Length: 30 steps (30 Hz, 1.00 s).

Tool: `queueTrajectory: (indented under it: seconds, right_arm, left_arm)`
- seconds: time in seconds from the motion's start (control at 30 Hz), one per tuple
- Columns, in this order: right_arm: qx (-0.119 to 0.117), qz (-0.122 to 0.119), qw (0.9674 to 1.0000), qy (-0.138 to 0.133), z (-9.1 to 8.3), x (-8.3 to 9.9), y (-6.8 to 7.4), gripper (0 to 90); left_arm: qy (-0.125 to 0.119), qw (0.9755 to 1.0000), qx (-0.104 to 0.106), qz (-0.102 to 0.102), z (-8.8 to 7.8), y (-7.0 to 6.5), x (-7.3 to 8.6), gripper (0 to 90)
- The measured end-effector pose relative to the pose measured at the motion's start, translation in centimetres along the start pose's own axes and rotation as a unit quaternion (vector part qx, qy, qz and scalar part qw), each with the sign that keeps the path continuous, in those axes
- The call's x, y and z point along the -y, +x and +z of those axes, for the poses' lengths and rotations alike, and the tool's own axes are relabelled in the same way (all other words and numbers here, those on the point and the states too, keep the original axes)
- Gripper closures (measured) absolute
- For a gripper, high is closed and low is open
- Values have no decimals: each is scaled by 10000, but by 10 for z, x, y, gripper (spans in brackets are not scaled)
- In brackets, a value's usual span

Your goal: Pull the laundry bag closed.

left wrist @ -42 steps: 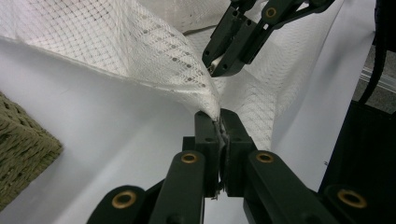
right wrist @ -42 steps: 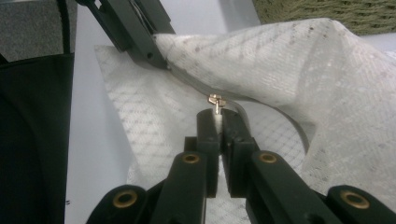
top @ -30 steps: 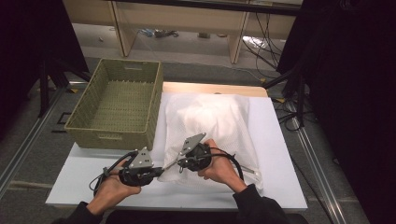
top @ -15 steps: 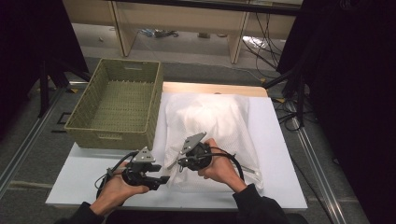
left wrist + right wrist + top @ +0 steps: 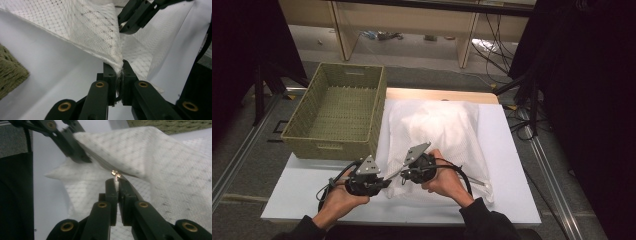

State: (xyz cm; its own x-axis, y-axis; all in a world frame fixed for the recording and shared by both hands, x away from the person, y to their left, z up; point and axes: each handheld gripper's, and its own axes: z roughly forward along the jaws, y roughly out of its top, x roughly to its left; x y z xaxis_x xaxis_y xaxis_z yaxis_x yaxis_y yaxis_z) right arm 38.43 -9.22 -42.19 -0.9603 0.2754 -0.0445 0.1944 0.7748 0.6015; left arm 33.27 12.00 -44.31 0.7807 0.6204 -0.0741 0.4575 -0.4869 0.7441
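Mesh laundry bag (image 5: pixel 437 135) lies at the frame's centre on the white table (image 5: pixel 507 150), right of the wicker basket (image 5: pixel 337 110). Left gripper (image 5: pixel 119 71) has just closed, pinching the bag's seam edge; right gripper (image 5: pixel 116 182) clamps its zipper pull (image 5: pixel 115 173) at the lower middle.

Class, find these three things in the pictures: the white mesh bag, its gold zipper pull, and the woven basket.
white mesh bag (image 5: pixel 439 125), high view, on its puffed upper middle.
gold zipper pull (image 5: pixel 115 173), right gripper view, on the metal tab just above the jaw tips.
woven basket (image 5: pixel 334 147), high view, on its near wall.
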Motion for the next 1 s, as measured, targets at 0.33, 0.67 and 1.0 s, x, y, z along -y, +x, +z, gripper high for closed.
queueTrajectory:
  seconds: [0.33, 0.67, 1.0]
  right_arm:
    - [36, 234, 9997, -38, -6, 15, -2, 877]
    - [190, 461, 9988, -26, -20, 33, -5, 877]
    - [414, 764, 9962, -63, -36, 60, -10, 877]
  left_arm:
    - [-9, 10000, -92, 26, -4, 3, 2, 853]
    - [-22, 9999, -119, 58, -8, 4, 4, 853]
    - [-27, 9999, -130, 101, -10, 3, 4, 855]
